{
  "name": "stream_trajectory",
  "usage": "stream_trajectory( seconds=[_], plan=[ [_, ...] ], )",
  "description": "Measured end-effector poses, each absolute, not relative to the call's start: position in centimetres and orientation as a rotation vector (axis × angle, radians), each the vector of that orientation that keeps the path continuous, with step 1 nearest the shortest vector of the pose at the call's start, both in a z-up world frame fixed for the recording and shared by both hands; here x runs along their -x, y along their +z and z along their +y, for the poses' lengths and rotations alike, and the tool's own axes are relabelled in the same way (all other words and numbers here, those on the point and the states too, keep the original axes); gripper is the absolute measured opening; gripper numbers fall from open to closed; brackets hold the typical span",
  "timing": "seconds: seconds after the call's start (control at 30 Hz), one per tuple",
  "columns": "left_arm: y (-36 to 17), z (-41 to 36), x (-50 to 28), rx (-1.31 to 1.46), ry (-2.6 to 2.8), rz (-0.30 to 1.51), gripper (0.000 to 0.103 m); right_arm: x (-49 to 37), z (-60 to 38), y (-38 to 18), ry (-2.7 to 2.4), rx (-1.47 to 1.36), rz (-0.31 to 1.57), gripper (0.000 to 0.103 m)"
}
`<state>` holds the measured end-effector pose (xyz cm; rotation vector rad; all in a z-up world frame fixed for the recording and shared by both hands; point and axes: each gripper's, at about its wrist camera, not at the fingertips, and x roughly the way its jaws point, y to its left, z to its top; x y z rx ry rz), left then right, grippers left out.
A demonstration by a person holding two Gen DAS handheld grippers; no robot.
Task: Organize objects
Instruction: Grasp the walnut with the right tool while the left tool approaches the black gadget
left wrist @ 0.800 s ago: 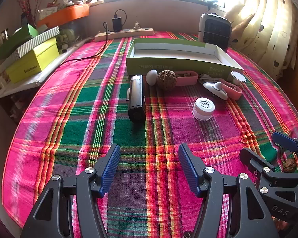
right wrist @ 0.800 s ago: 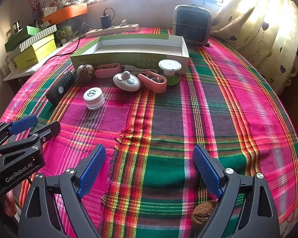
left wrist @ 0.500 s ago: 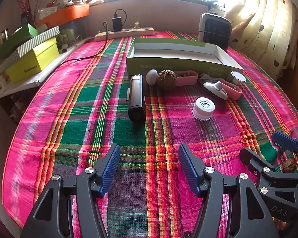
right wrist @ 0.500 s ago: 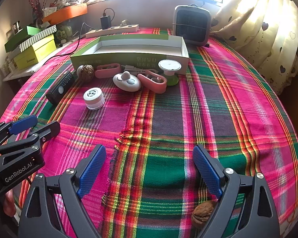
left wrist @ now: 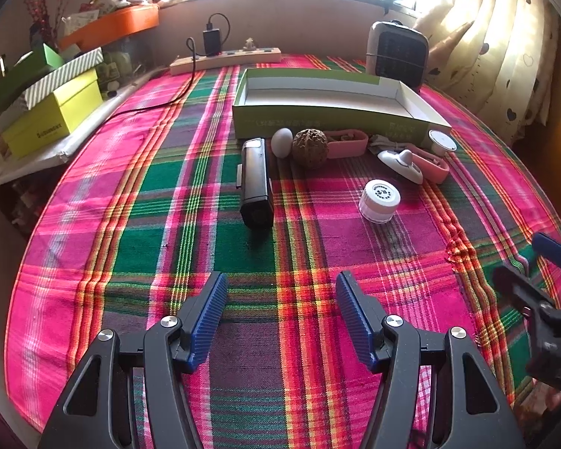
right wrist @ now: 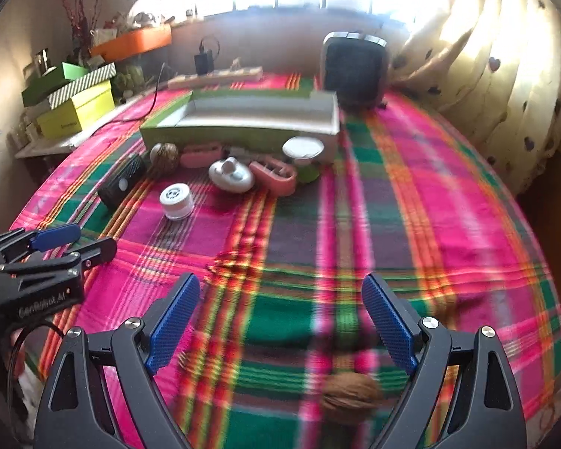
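A shallow green box (left wrist: 336,112) stands open at the far side of the plaid tablecloth. Before it lie a black device (left wrist: 256,183), a white egg (left wrist: 281,143), a wrinkled brown ball (left wrist: 309,147), a pink case (left wrist: 346,144), a white knobbed piece (left wrist: 402,162), a pink clip (left wrist: 432,162) and a white jar (left wrist: 378,201). My left gripper (left wrist: 280,292) is open over bare cloth, well short of them. My right gripper (right wrist: 280,299) is open too, and a walnut (right wrist: 351,393) lies on the cloth low between its fingers. The right wrist view is blurred.
A small heater (left wrist: 398,52) and a power strip (left wrist: 224,60) with a charger stand behind the box. Stacked yellow-green boxes (left wrist: 52,112) sit on a side shelf at the left. A curtain (right wrist: 505,75) hangs at the right. The left gripper (right wrist: 74,241) shows at the right wrist view's left edge.
The right wrist view has turned blurry and its scene has slid a little, so the walnut now sits nearer the middle between the fingers. The left wrist view is unchanged.
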<state>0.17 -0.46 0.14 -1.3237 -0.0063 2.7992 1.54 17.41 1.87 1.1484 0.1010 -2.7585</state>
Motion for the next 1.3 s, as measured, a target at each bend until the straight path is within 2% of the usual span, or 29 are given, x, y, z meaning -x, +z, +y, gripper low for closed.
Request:
stream_trajectory(
  seconds=[0.47,0.67,0.73,1.07,1.23,1.3],
  plan=[
    [0.8,-1.3,-0.4,1.286,2.807,-0.051,0.060,-5.3,21.6,1.1,-2.837,-1.091,0.005,0.084],
    [1.0,-1.3,-0.1,1.273,2.804,-0.050,0.060,-5.9,22.0,0.4,-2.840,-1.109,-0.001,0.072],
    [1.0,-1.3,0.0,1.271,2.798,-0.053,0.060,-6.1,22.1,0.1,-2.833,-1.118,-0.001,0.065],
    [1.5,-1.4,1.0,1.245,2.808,-0.059,0.060,-6.4,21.9,0.0,-2.833,-1.085,0.021,0.049],
    [1.4,-1.8,1.5,1.252,2.817,-0.064,0.060,-6.3,21.8,-0.1,-2.828,-1.079,0.039,0.034],
    [1.5,-2.0,1.8,1.249,2.818,-0.071,0.060,-6.2,21.7,-0.1,-2.827,-1.081,0.050,0.032]
  ],
)
